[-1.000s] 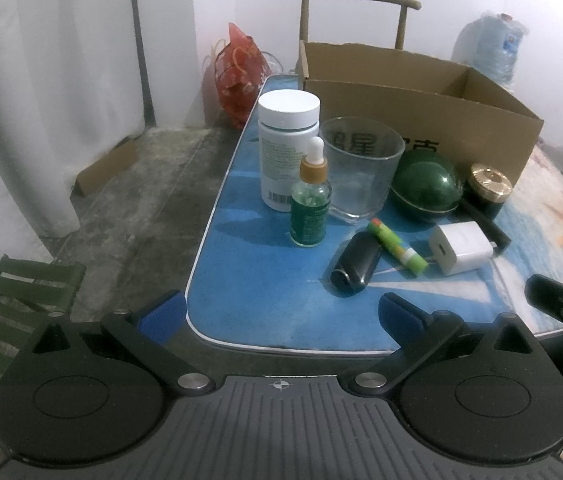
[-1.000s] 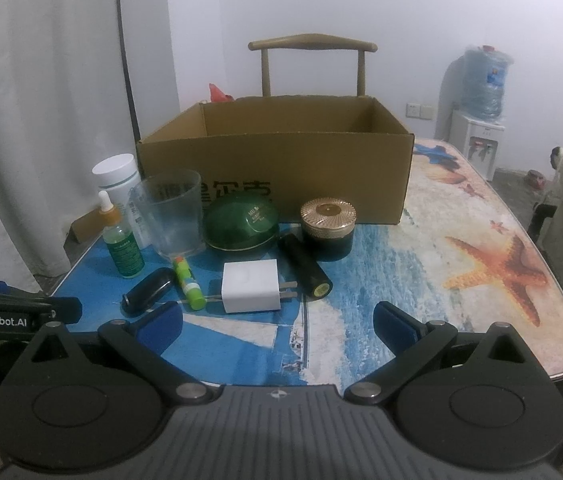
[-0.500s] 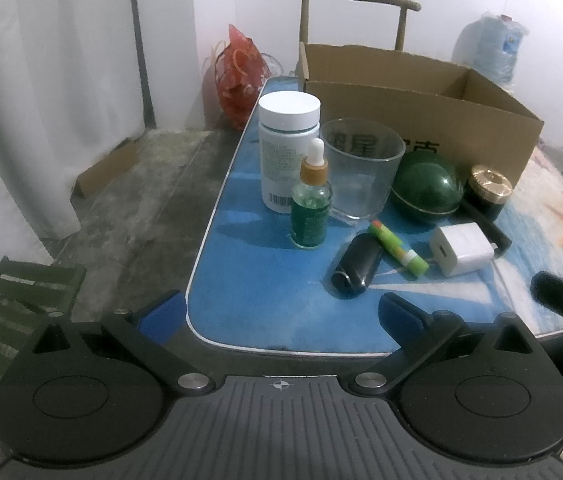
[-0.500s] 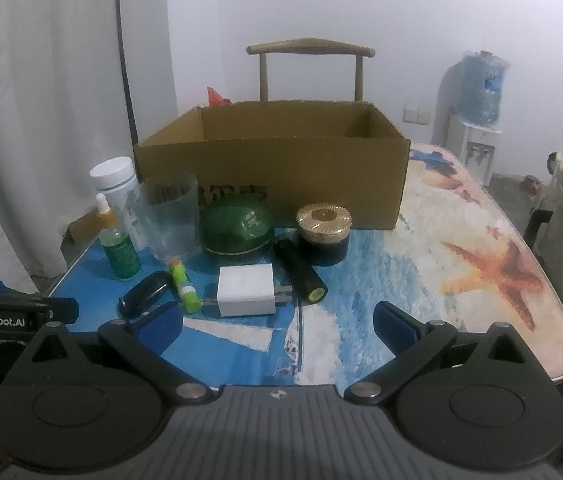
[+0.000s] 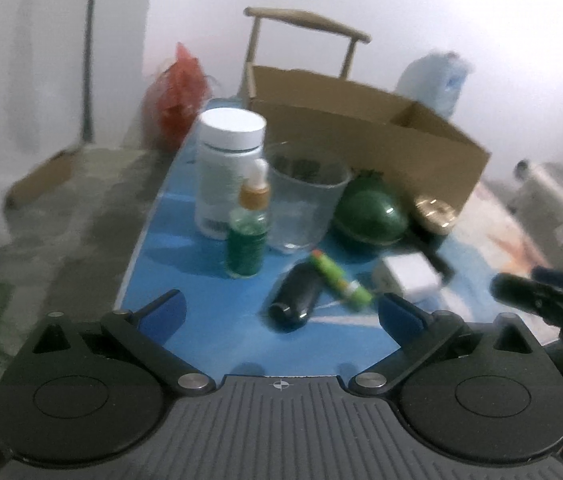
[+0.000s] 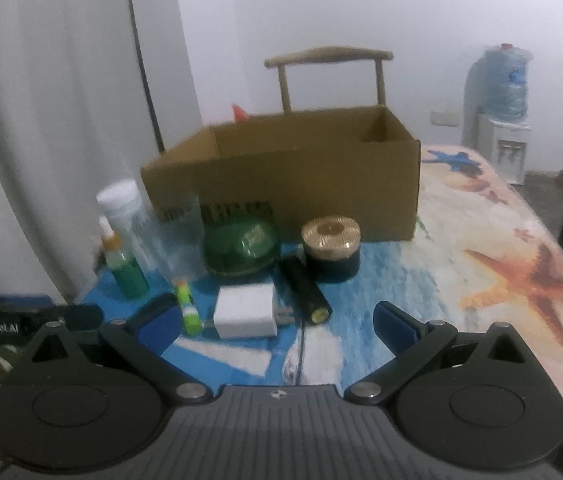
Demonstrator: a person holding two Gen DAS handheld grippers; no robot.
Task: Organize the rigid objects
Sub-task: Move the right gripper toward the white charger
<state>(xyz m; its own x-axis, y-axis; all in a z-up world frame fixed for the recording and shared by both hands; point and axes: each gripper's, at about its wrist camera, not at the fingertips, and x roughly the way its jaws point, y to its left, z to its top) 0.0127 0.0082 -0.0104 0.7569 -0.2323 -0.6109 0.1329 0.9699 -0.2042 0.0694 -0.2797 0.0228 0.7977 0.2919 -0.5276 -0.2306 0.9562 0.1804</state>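
Both hand-held grippers, left (image 5: 281,314) and right (image 6: 277,326), hung released over the surface's (image 6: 493,240) near edge. White charger (image 6: 246,316) lay between lip balm (image 6: 188,308) and black tube (image 6: 308,296), before the open cardboard box (image 6: 305,176).

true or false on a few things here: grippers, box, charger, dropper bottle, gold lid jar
1. Both grippers are open and hold nothing. True: left gripper, right gripper.
2. The white charger is inside the cardboard box. False: it lies on the table in front of the box.
3. The green dropper bottle stands upright. True.
4. The gold-lidded jar lies on its side. False: it stands upright, lid up.
5. The green tube stands on end. False: it lies flat beside the black cylinder.
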